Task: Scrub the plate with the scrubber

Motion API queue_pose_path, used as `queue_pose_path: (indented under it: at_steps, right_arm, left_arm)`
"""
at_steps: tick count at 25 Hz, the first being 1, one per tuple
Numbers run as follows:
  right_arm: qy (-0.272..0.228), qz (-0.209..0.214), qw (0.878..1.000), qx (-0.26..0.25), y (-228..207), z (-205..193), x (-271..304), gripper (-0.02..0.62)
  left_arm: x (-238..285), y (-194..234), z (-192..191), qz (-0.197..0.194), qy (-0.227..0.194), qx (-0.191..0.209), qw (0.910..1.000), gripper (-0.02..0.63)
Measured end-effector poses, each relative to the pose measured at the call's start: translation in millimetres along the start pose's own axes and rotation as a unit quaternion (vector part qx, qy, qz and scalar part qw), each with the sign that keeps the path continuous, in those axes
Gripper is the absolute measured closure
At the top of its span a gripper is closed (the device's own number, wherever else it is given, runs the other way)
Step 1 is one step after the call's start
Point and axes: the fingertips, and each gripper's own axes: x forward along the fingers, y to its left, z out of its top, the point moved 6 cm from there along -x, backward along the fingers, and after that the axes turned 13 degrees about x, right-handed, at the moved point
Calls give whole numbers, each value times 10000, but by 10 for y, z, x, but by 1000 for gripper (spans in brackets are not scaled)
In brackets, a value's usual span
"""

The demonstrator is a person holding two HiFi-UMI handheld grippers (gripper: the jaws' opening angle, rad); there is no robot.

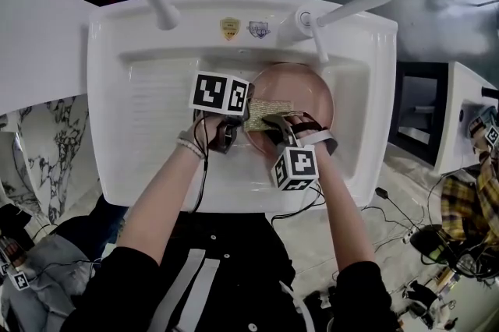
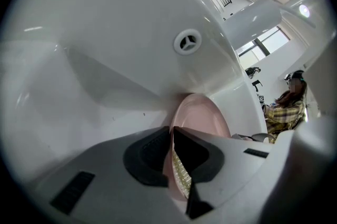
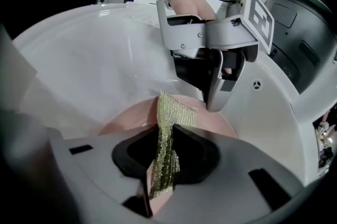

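Looking down: white sink (image 1: 156,97), pink plate (image 1: 306,89) in the right half of the basin, just below the tap (image 1: 300,23).

Left hand-held gripper (image 2: 171,146): jaws nearly together, pads clamped on the plate's rim with the thin pink edge running between them. It takes the plate on the person's left side. Overflow hole (image 2: 187,41) shows on the basin wall beyond.

Right hand-held gripper (image 3: 163,162): jaws closed on the scrubber (image 3: 169,118), a gold-green mesh cloth pinched into a narrow fold between the pads. Its free end fans out past the jaw tips and lies on the plate's face. From the head view the scrubber sits across the plate's near-left part, between the two hand-held grippers.

Both hand-held grippers are close together over the plate, tips near one another. Whether the plate lies flat or tilts, cannot tell.
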Motion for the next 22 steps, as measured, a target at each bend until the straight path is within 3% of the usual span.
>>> queue_pose_path:
  at_steps: [6,15,22]
  right_arm:
    - [-88,866,9962,-34,122,-55,-134,522]
    - [224,2150,9763,-107,250,-156,-333,523]
    - [439,2414,9694,-3,246,-201,-490,523]
  left_arm:
    - [8,-4,-3,47,7,-6,10000,581]
    - [7,7,-13,78,-21,-30,10000,581]
    - [18,13,-21,66,-32,-92,9999,581]
